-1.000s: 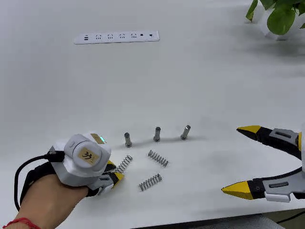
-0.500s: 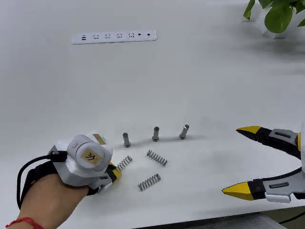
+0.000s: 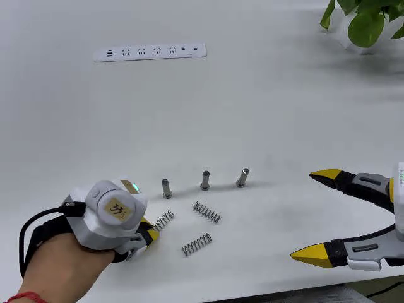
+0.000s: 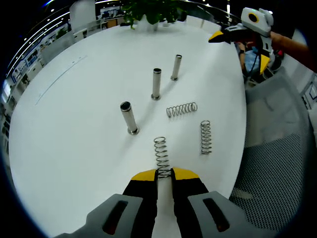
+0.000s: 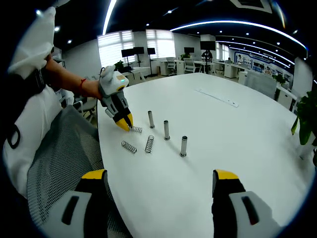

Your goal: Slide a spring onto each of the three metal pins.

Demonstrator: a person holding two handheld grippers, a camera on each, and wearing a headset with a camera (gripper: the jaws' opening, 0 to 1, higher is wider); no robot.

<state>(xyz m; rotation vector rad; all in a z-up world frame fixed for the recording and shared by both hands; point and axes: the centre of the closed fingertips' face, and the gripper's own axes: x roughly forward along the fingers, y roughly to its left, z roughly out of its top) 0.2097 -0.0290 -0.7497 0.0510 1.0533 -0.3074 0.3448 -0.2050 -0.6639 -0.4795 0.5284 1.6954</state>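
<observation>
Left gripper view: my left gripper (image 4: 164, 174) pinches the spring (image 4: 160, 153) by its end, beside the nearest pin (image 4: 128, 118); I'd lift, then tip it upright over that pin. My right gripper (image 3: 317, 214) is spread.

Three metal pins (image 3: 166, 188) (image 3: 205, 180) (image 3: 243, 177), three springs (image 3: 163, 220) (image 3: 207, 212) (image 3: 197, 244), one power strip (image 3: 149, 52), one plant (image 3: 363, 22).

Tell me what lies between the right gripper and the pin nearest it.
Nothing. In the head view and the right gripper view, the table is bare between the right gripper and the nearest pin.
</observation>
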